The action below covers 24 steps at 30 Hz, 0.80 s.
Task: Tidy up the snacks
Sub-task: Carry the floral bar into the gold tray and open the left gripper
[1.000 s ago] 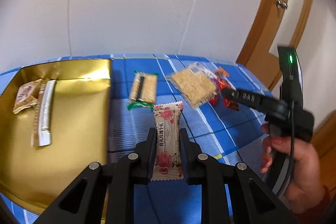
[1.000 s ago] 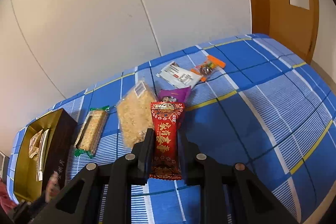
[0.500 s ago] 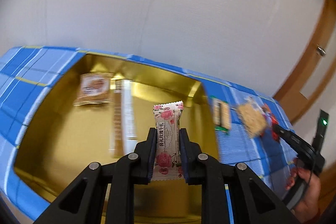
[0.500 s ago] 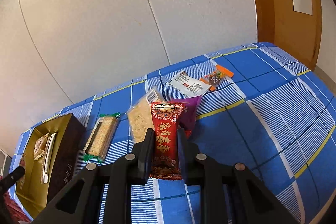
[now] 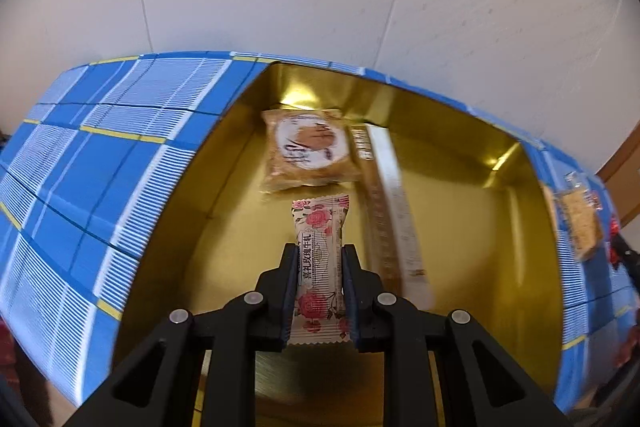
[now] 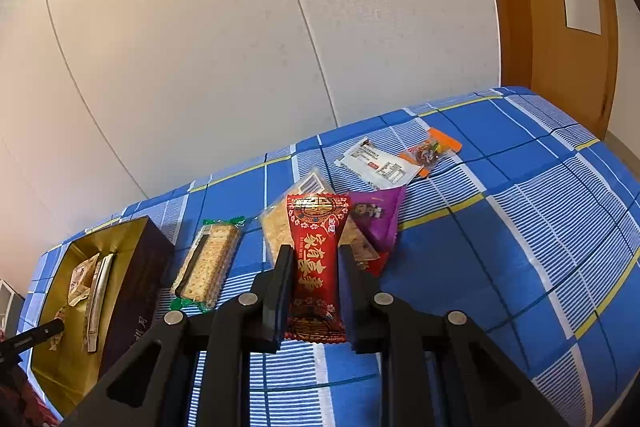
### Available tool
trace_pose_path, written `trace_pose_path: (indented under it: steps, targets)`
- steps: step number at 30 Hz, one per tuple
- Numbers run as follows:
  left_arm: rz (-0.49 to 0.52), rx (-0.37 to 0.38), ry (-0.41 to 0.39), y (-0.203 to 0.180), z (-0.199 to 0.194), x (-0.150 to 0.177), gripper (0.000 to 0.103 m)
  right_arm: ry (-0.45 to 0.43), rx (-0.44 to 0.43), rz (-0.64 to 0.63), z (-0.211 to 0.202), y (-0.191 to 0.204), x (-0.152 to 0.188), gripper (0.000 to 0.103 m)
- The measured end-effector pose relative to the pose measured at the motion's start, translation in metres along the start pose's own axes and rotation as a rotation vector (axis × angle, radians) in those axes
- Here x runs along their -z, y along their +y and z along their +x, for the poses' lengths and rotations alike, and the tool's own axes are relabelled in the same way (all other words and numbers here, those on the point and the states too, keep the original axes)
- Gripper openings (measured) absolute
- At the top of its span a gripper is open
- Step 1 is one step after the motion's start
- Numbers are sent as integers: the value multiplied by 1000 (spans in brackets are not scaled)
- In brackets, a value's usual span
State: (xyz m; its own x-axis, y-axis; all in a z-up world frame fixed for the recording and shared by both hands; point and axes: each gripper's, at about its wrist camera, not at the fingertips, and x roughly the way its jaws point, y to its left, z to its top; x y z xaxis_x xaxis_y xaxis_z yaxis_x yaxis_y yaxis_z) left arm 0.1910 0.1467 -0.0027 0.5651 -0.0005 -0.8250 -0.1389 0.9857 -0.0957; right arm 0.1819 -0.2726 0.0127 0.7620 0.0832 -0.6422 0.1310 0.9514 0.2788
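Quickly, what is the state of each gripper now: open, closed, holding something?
Left gripper: closed on the rose-print candy, over the gold box.
Right gripper: closed on the red candy packet, above the blue checked cloth.

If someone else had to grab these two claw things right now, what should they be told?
Left gripper: shut on a pink rose-print candy packet, over the open gold box.
Right gripper: shut on a red gold-lettered packet, over the blue checked cloth.
Done: a round pastry packet and a long silver stick lie in the box.
Left: release both; box the remaining snacks on the cloth.
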Motion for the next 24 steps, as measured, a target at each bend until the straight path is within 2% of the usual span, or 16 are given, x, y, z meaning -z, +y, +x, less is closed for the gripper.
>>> trace_pose_path:
  steps: [4, 8, 16, 20, 24]
  targets:
    - [47, -81, -4, 0, 7, -6, 21, 2, -6, -5, 3, 6, 0, 22]
    - [56, -125, -14, 5, 13, -7, 22, 0, -21, -8, 4, 12, 0, 22]
    - [3, -103, -50, 15, 15, -1, 26, -5, -34, -43, 7, 26, 3, 22]
    - [-5, -111, -53, 20, 13, -1, 38, 2, -31, -45, 10, 29, 4, 22]
    - [-22, -110, -86, 23, 6, 0, 62, -2, -40, -44, 11, 32, 5, 22]
